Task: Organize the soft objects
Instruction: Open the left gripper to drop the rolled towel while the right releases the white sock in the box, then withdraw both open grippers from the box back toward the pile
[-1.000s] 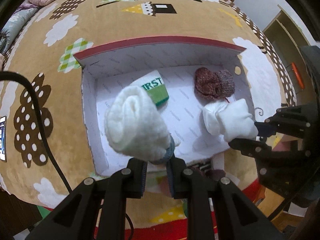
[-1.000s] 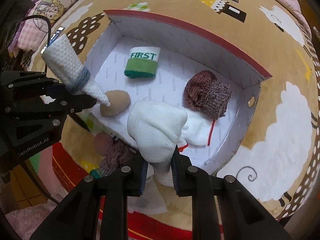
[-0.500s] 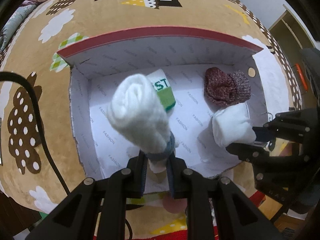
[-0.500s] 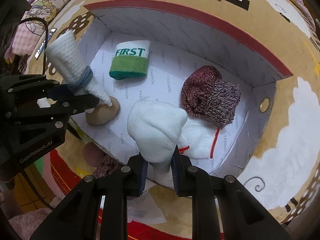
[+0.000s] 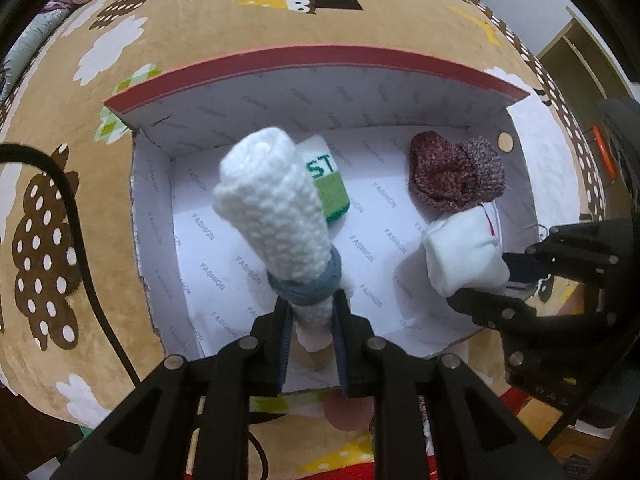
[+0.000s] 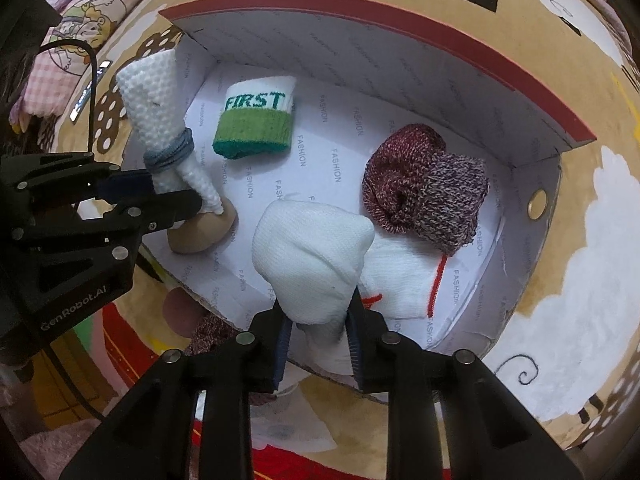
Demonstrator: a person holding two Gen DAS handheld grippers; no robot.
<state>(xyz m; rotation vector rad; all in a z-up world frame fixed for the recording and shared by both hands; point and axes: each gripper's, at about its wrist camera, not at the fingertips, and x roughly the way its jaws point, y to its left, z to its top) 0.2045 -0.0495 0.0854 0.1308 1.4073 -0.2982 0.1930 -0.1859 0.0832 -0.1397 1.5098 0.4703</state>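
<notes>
White Bundles Poised Over the Sock Box

White waffle-knit fills the left wrist view: a rolled knit sock [image 5: 272,204], cinched by a grey-blue band [image 5: 306,286], stands up from the left gripper [image 5: 310,334], whose jaws are pressed together on its thin tail. It hangs over the box [image 5: 312,60] floor at about 6 o'clock, hiding part of the green sock [image 5: 330,184]. At 2 o'clock lies the maroon sock [image 5: 452,176]; at 3 o'clock the right gripper [image 5: 480,280] carries a smooth white bundle [image 5: 464,256].

From the right wrist view, that white bundle [image 6: 312,256] sits between the right gripper [image 6: 318,344] jaws, which are opening; the pads look still in contact with its narrow end. It hovers above a flat white sock [image 6: 396,284] at 5 o'clock. The maroon sock [image 6: 424,188] lies at 2 o'clock, the green sock [image 6: 256,120] at 11 o'clock, a tan sock [image 6: 200,232] at 9 o'clock under the left gripper [image 6: 168,192].

Both bundles seem light, soft and squashy; they should drop without harm but may unroll. Gripping the cinched neck or tail looks safest.
</notes>
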